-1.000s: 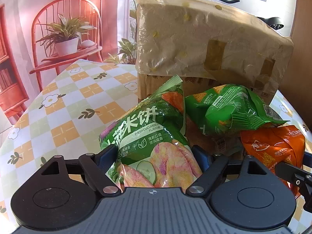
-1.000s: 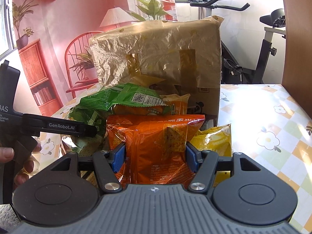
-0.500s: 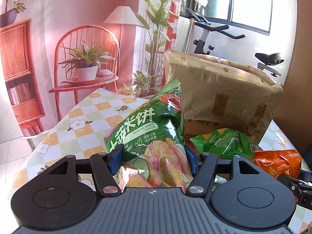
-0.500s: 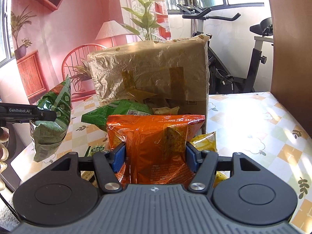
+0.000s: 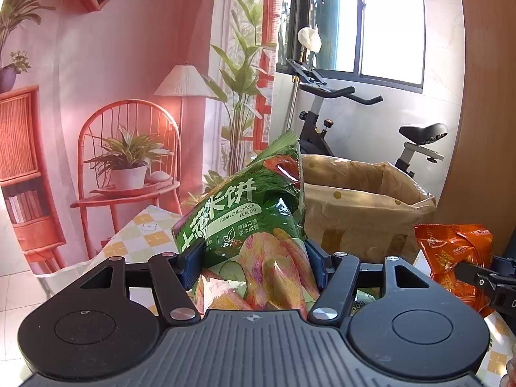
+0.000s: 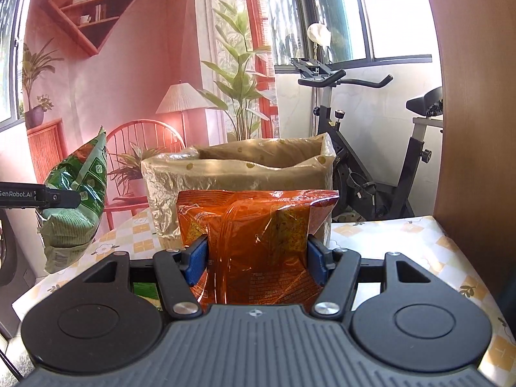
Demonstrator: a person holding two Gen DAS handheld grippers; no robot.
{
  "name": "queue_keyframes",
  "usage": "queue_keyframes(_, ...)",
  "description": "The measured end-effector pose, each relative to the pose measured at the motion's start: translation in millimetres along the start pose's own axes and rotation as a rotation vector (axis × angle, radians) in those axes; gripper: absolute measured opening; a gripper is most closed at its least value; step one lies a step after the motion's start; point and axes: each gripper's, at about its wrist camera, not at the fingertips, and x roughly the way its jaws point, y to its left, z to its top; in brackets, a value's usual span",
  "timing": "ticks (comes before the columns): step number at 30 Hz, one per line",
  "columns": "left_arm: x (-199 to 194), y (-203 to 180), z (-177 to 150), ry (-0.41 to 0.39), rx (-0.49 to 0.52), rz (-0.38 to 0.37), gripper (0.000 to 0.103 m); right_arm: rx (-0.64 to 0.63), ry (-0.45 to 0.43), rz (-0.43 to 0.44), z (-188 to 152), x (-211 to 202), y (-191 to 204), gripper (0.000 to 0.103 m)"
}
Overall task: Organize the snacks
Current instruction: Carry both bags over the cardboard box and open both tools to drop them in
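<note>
Glossy foil snack bags (image 5: 245, 225); crinkled plastic-wrapped box (image 6: 238, 174)

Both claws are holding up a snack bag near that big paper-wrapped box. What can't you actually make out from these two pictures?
- Inside of the box: both views look in low, so its front wall hides any contents.
- Lower end of the green bag: left view, covered by the left gripper.
- Bottom of the orange bag: right view, hidden behind the right gripper.
- Small print on the orange bag: too small to read.

Box (image 6: 238, 174) on table (image 6: 403, 242), behind both snack bags (image 6: 258, 235).
</note>
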Motion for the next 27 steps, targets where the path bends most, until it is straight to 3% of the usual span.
queue_keyframes(14, 49, -18, 102, -0.052, -0.004, -0.121, 0.067, -0.074, -0.142, -0.035, 109, 60, -15, 0.063)
queue_keyframes(19, 87, -30, 137, -0.066, -0.023, -0.194, 0.067, -0.098, -0.141, -0.059, 133, 100, -18, 0.063)
queue_keyframes(27, 163, -35, 155, 0.011, -0.147, -0.344, 0.067, -0.111, -0.073, -0.08, 143, 164, -24, 0.063)
